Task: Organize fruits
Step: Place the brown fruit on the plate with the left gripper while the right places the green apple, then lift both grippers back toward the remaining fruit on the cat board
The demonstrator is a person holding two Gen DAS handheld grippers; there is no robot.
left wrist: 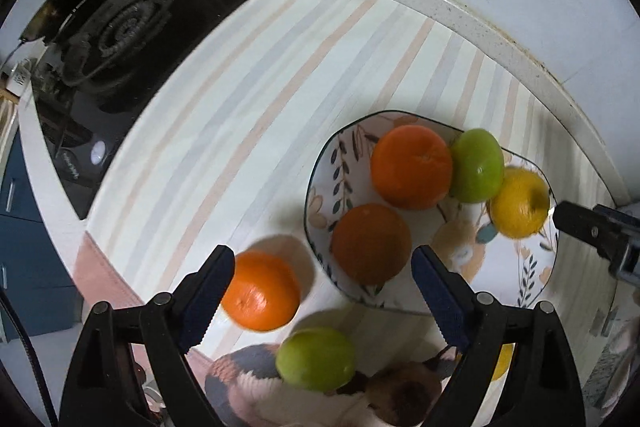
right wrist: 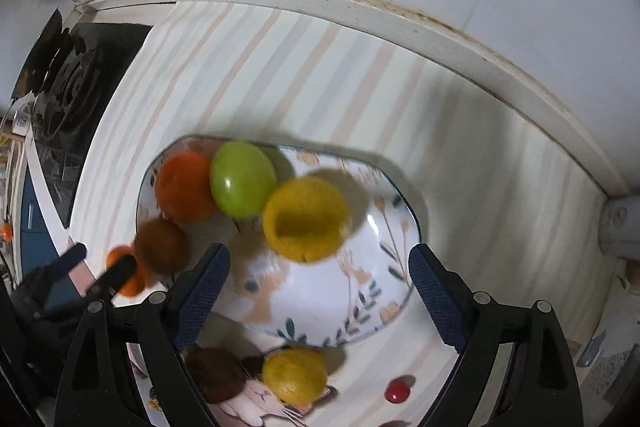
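The floral plate (left wrist: 320, 187) sits on the striped cloth toward the table's back right corner, and four fruits are gathered in it: a bright orange (left wrist: 411, 166), a green apple (left wrist: 477, 165), a yellow fruit (left wrist: 519, 203) and a darker brownish-orange fruit (left wrist: 371, 243), bunched toward the plate's left and far rim, most of them touching a neighbour. The plate's near right part (right wrist: 352, 291) is bare, probably kept for what remains.

Outside, by the table's front edge, lie a loose orange (left wrist: 260, 291), a green fruit (left wrist: 316, 358), a second yellow fruit (right wrist: 294, 375) and a dark brown fruit (right wrist: 214, 373). All are roundish, with no clear long axis.

The left tool (left wrist: 322, 301) is spread wide and empty, its left pad beside the loose orange. The right tool (right wrist: 318, 301) gapes empty over the plate.
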